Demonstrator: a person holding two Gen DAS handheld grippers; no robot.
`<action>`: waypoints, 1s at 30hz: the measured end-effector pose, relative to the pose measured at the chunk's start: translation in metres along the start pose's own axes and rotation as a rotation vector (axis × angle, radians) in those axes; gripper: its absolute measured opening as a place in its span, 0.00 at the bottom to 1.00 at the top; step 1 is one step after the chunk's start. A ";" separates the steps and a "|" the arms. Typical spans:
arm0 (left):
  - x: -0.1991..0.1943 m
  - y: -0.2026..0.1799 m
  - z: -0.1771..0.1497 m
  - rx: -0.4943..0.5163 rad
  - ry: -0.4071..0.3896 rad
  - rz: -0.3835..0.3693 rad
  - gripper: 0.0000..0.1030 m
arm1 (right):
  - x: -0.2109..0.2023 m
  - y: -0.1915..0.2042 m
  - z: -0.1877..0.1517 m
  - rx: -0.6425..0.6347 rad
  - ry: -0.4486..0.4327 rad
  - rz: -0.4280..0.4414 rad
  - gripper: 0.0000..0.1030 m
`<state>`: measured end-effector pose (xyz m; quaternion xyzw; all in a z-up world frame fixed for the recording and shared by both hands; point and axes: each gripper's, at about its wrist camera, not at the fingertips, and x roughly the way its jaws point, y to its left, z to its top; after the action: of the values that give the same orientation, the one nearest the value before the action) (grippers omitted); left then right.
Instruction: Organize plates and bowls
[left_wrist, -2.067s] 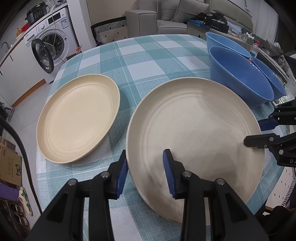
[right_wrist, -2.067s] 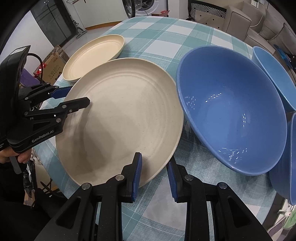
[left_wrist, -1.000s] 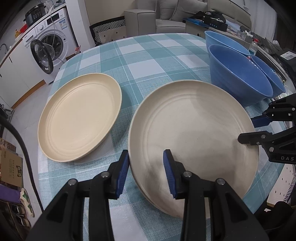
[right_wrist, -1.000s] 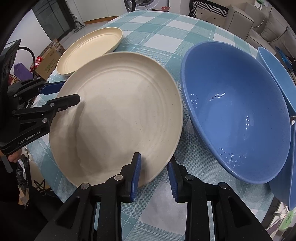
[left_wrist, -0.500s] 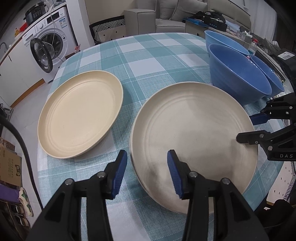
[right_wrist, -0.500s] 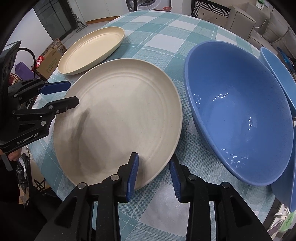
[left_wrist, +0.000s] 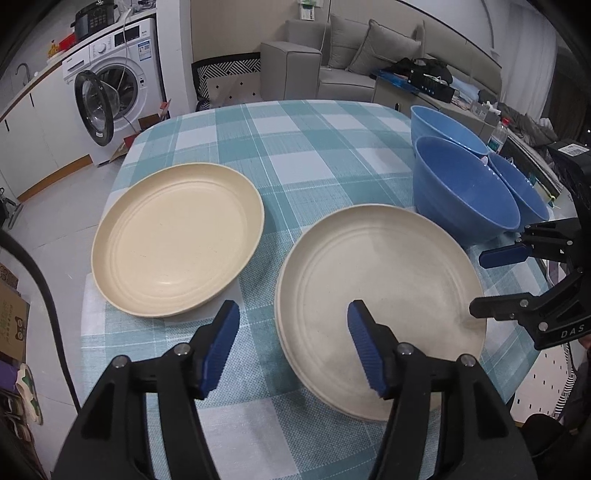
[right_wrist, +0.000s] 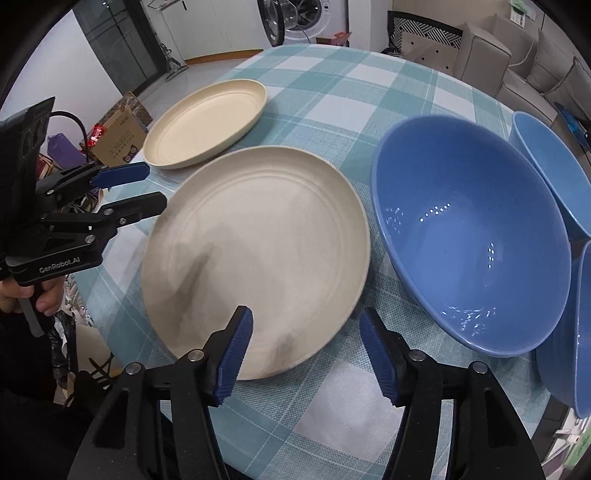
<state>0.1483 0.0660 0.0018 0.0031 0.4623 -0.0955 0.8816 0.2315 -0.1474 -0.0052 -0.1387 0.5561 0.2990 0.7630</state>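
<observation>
A large off-white plate (left_wrist: 380, 288) (right_wrist: 266, 240) lies on the checked tablecloth, and a second rim shows just under its near edge. To its left sits a cream plate (left_wrist: 177, 240) (right_wrist: 210, 118). Three blue bowls stand to the right: a big one (left_wrist: 465, 199) (right_wrist: 472, 229) and two behind it (left_wrist: 443, 122) (left_wrist: 521, 188). My left gripper (left_wrist: 293, 317) (right_wrist: 153, 186) hovers at the plate's left rim with its jaws opening. My right gripper (right_wrist: 306, 321) (left_wrist: 480, 282) hovers at the opposite rim, its jaws also opening. The rim lies between each pair of pads, untouched.
The table's near edge (left_wrist: 258, 443) runs just under my left gripper. A washing machine (left_wrist: 114, 85) with its door open and a grey sofa (left_wrist: 354, 66) stand beyond the table. A cardboard box (right_wrist: 118, 136) sits on the floor. A hand (right_wrist: 40, 299) holds the left gripper's handle.
Both grippers were shut on the off-white plate's rim. Their jaws have spread wide and let it go, and both have lifted back slightly. The plate now rests flat.
</observation>
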 end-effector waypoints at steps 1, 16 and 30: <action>-0.001 0.000 0.000 0.001 -0.005 0.002 0.60 | -0.002 0.002 0.000 -0.003 -0.008 0.009 0.64; -0.019 0.014 0.002 -0.055 -0.082 0.038 0.96 | -0.028 0.016 0.014 -0.040 -0.140 0.044 0.82; -0.029 0.019 0.004 -0.059 -0.115 0.081 1.00 | -0.039 0.018 0.026 -0.060 -0.210 0.065 0.99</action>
<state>0.1386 0.0888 0.0267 -0.0099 0.4131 -0.0461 0.9095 0.2323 -0.1311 0.0423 -0.1114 0.4679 0.3531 0.8025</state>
